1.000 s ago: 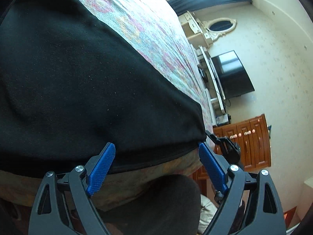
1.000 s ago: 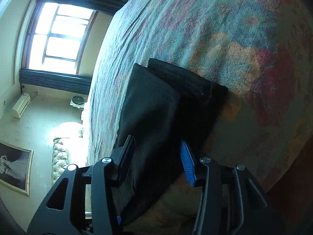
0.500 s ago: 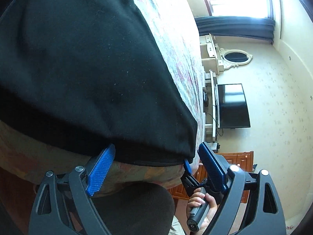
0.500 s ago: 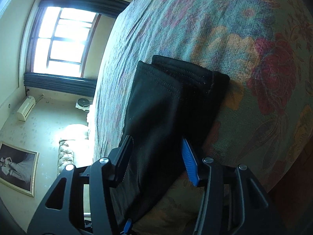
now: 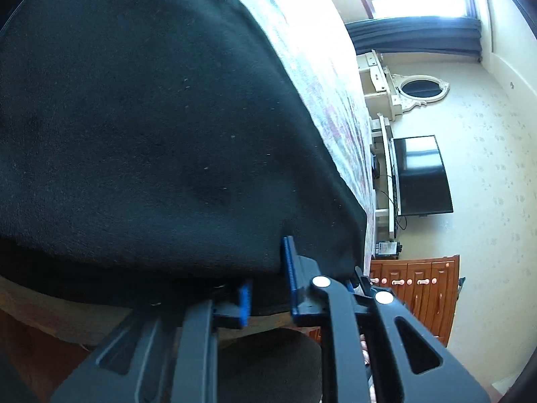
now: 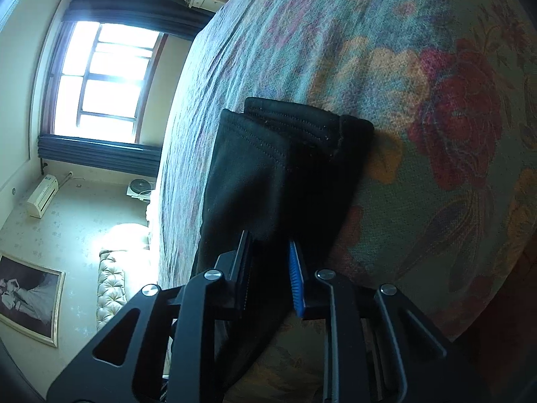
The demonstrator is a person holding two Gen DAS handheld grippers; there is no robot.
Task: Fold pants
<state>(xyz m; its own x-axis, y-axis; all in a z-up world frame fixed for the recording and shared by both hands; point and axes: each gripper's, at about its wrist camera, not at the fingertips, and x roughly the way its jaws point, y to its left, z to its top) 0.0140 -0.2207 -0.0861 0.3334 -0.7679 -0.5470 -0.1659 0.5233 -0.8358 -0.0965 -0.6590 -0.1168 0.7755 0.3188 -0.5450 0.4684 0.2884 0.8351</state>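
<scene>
Black pants (image 5: 151, 127) lie on the floral bedspread (image 5: 322, 77) and fill most of the left wrist view. My left gripper (image 5: 266, 282) has its blue pads closed on the near corner edge of the pants at the bed's edge. In the right wrist view the pants (image 6: 268, 174) show as a folded strip with stitched hems at its far end. My right gripper (image 6: 268, 268) is shut on the near part of that strip, fabric pinched between the pads.
The floral bedspread (image 6: 419, 84) stretches away from the pants. A TV (image 5: 421, 174), a white dresser with an oval mirror (image 5: 419, 89) and a wooden cabinet (image 5: 416, 295) stand beyond the bed. A window (image 6: 100, 80) and a tufted sofa (image 6: 110, 285) lie on the other side.
My left gripper has closed from wide open onto the pants' corner edge. My right gripper has closed tighter on the folded strip. The pants have barely shifted.
</scene>
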